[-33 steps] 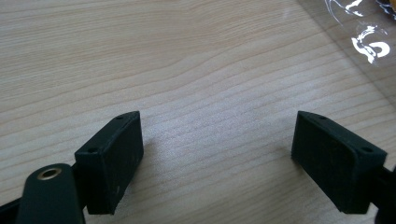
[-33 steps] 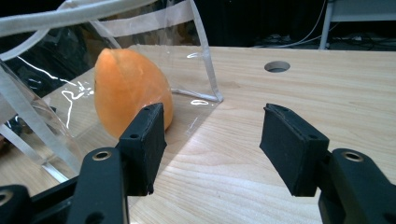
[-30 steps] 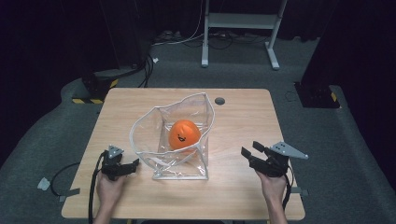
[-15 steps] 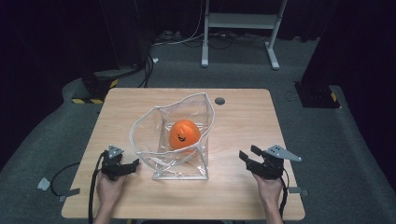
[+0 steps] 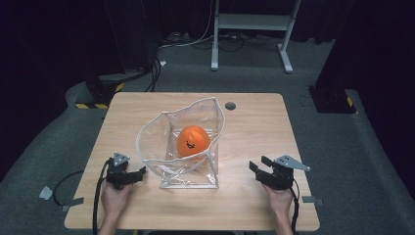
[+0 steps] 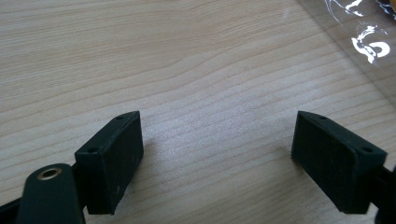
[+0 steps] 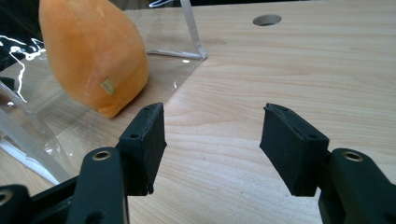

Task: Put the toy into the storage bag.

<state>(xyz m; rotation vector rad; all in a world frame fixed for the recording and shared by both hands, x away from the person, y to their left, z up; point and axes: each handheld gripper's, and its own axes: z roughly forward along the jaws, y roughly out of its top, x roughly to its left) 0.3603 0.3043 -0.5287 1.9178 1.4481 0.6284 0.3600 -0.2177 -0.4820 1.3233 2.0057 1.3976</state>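
Reaching in with both your left claw (image 5: 142, 171) and right claw (image 5: 258, 165) apart and empty, you could snag the floppy clear bag (image 5: 188, 147) mid-tabletop (image 5: 254, 122) and topple the orange toy (image 5: 193, 141) inside.

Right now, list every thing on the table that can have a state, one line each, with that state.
Clear plastic bag with white trim: open at the top, standing slumped, holding the toy.
Orange plush toy with a smiling face: inside the bag, upright.
Left tongs: open, empty, beside the bag's left edge.
Right tongs: open, empty, apart from the bag.
Round hole in the wooden table: uncovered.
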